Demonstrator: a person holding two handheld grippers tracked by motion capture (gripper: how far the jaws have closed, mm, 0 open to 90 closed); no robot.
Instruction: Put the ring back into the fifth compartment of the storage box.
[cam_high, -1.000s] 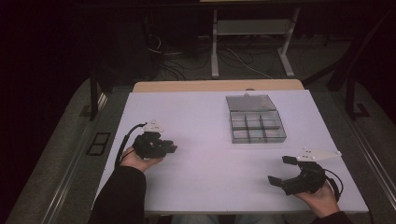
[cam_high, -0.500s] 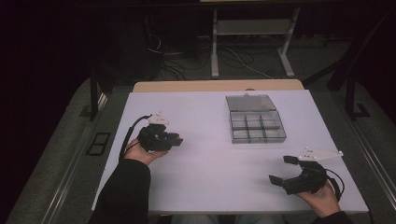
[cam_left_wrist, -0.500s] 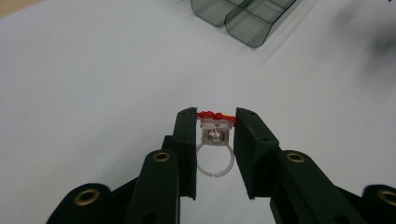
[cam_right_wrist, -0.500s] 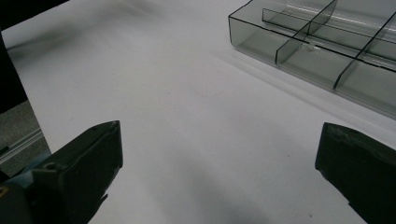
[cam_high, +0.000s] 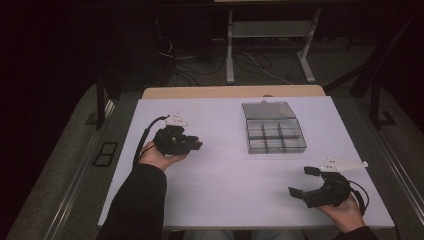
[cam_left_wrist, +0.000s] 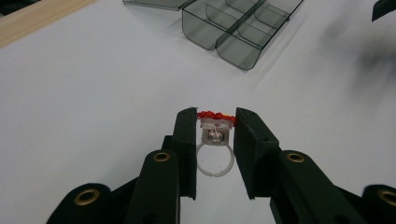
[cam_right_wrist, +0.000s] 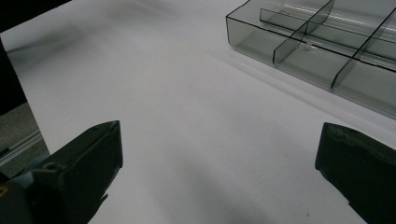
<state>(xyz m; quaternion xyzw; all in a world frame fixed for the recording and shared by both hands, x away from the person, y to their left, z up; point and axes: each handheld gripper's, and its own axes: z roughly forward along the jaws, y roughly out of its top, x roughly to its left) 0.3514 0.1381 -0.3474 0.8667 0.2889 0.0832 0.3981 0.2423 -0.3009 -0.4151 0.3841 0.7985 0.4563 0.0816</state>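
Red-topped ring (cam_left_wrist: 215, 135) pinched by left gripper (cam_left_wrist: 215, 122), right gripper (cam_high: 306, 181) wide open, empty. Could slip before the box (cam_high: 274, 135): narrow hold.

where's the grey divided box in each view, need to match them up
High view: the box sits right of centre, toward the table's far edge, lid open behind it.
Left gripper view: top, right of centre, beyond the ring.
Right gripper view: top right corner.
Shared landmark: the white table.
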